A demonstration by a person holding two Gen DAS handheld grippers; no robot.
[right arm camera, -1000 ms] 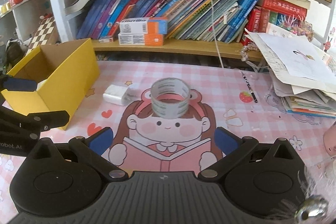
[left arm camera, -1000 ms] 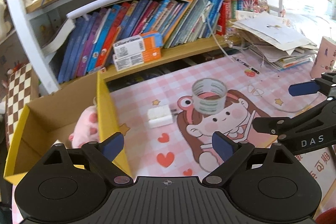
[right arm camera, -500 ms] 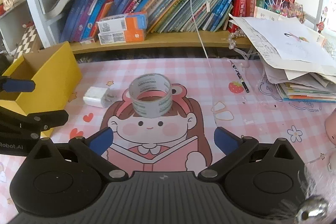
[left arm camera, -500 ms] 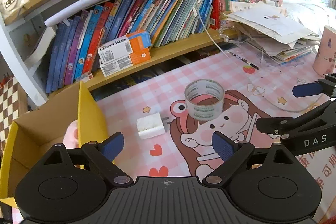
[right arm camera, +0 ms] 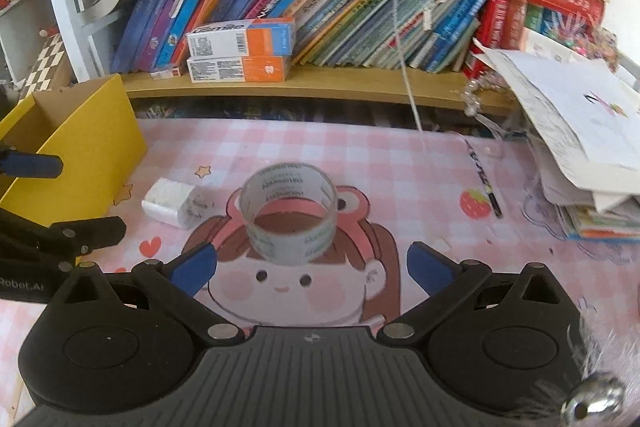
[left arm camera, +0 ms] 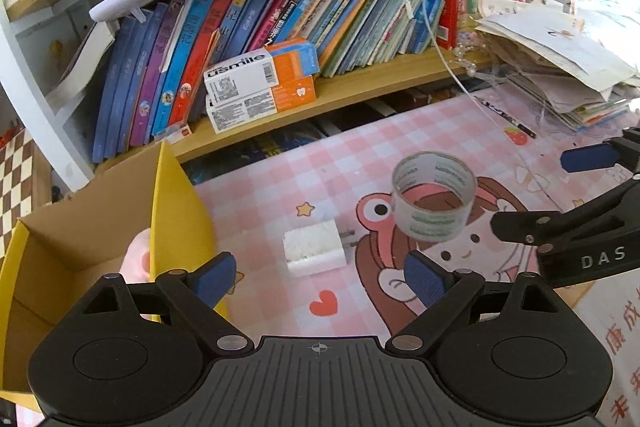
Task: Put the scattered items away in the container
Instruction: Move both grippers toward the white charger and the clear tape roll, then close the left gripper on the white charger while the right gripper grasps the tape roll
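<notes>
A clear tape roll (right arm camera: 290, 213) (left arm camera: 434, 201) stands on the pink cartoon mat. A white charger plug (left arm camera: 314, 251) (right arm camera: 172, 202) lies to its left. The yellow cardboard box (left arm camera: 176, 211) (right arm camera: 88, 151) sits at the left, with a pink plush toy (left arm camera: 139, 259) inside. My left gripper (left arm camera: 320, 277) is open just short of the plug, nothing between its fingers. My right gripper (right arm camera: 312, 267) is open too, right in front of the tape roll. Each gripper shows at the edge of the other's view.
A low wooden shelf with leaning books (left arm camera: 280, 23) and stacked orange-white boxes (right arm camera: 240, 53) runs along the back. A messy pile of papers (right arm camera: 576, 131) fills the right. A white cable (right arm camera: 404, 67) hangs down to the mat, and a pen (right arm camera: 482, 179) lies near it.
Both grippers have moved forward and lower toward the mat. The plug and the tape roll appear larger and nearer. The left view has swung right, away from the box.
</notes>
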